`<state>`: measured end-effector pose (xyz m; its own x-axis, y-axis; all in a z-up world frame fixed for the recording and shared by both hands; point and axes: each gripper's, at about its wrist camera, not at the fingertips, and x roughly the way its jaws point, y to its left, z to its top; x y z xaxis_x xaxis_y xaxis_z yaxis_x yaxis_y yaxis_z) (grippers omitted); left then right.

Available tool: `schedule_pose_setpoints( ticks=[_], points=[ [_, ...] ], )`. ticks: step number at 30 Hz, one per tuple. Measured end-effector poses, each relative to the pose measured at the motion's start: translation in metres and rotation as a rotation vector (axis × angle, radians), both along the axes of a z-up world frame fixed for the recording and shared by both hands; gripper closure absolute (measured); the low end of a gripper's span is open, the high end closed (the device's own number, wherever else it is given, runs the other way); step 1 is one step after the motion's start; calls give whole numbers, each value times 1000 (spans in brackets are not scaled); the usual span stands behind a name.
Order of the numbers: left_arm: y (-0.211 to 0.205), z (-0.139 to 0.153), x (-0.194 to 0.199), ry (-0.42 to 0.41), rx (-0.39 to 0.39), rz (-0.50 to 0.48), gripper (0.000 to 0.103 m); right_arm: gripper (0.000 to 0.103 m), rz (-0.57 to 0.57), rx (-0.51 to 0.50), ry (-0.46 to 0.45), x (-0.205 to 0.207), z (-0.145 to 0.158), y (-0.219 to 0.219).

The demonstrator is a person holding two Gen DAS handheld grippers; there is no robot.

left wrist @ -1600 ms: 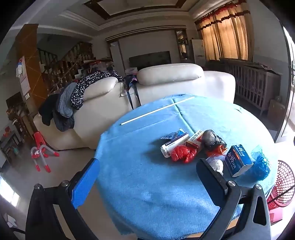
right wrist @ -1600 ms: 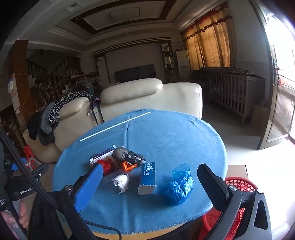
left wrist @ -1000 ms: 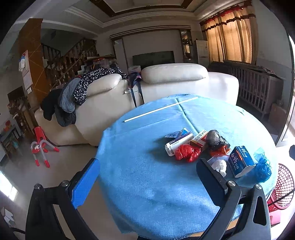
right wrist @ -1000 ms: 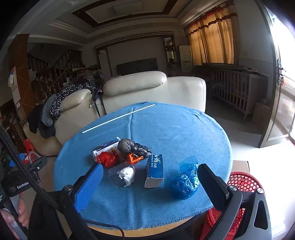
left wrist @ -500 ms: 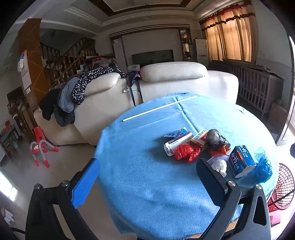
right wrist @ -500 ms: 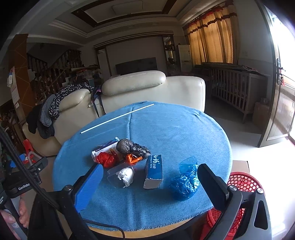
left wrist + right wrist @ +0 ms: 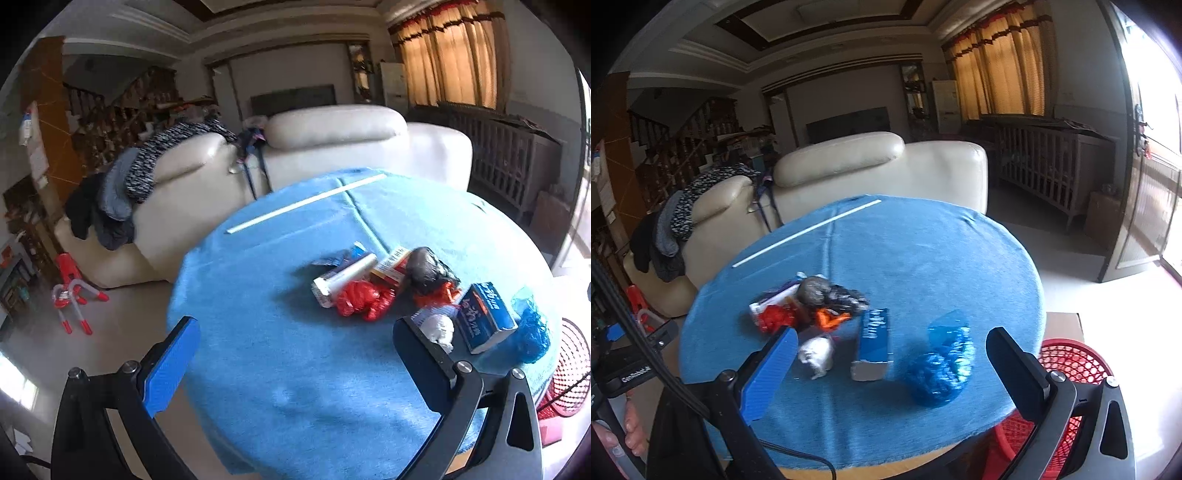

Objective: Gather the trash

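Blue cloth covers the round bench (image 7: 923, 251), with a thin white stick (image 7: 807, 233) lying across its far part. Beyond the bench stand a cream leather sofa (image 7: 879, 170) draped with clothes, a staircase off to the left of both tongs, and curtained windows to the right.

Ahead of the right tongs (image 7: 890, 369), between the two fingers, lie a crumpled blue plastic bag (image 7: 942, 365) and a blue box (image 7: 873, 341); a white wad (image 7: 816, 354) sits just beside the blue finger pad. Farther ahead are a red bag (image 7: 775, 317), an orange scrap (image 7: 831, 319) and a black bag (image 7: 831, 291), bunched together. A red mesh basket (image 7: 1067, 362) stands on the floor beside the bench, behind the black finger.

From the left tongs (image 7: 295, 354), that same pile lies ahead and to the right, the box (image 7: 484, 317) beyond the black finger.

Both tongs are spread wide, empty, touching nothing.
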<state>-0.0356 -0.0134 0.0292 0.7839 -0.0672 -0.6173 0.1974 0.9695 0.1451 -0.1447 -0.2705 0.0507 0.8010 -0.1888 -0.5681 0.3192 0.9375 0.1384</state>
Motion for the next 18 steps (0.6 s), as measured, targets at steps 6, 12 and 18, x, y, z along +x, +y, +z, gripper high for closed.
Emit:
schedule_pose_setpoints(
  ticks=[6,12,18],
  points=[
    [-22,-18,40,151,-49,-107,0,0,-117,87,65,8,-26,-59],
    [-63,-28,83,225,-77,-197,0,10,-142,194,123,30,-57,-106],
    [-99,-45,132,300,-86,-237,1,31,-73,396,197,55,-94,-122]
  ],
)
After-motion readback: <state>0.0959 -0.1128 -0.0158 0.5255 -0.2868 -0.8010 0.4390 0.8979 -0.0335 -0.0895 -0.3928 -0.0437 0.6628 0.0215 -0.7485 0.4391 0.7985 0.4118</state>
